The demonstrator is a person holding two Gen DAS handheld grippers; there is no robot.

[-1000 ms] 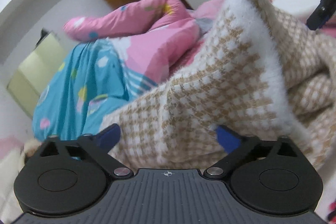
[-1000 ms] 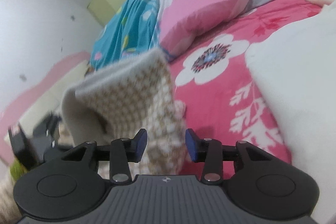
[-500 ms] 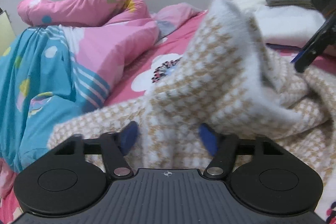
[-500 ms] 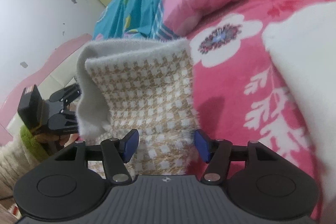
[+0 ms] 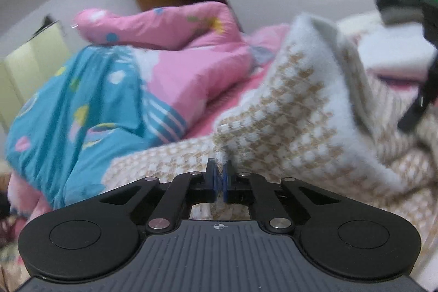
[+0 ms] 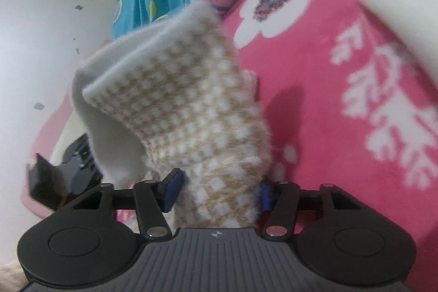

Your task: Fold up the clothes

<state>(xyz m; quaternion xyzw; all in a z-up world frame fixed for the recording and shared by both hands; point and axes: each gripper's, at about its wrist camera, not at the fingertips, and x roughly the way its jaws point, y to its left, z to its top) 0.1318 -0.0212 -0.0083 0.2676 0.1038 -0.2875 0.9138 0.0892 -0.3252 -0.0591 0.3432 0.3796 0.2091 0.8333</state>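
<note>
Left wrist view: my left claw [image 5: 219,177] is clamped tight on a pinch of the beige-and-white checked fleece garment [image 5: 295,111], which is bunched up on the bed in front of a pink quilt [image 5: 191,64] and a blue quilt [image 5: 82,106]. On the right wrist view, my right claw [image 6: 216,186] is closing with a thick fold of that garment [image 6: 186,100] between its blue pads [image 6: 172,186], above the pink floral bedsheet [image 6: 342,100]. The left claw shows dark at lower left there.
</note>
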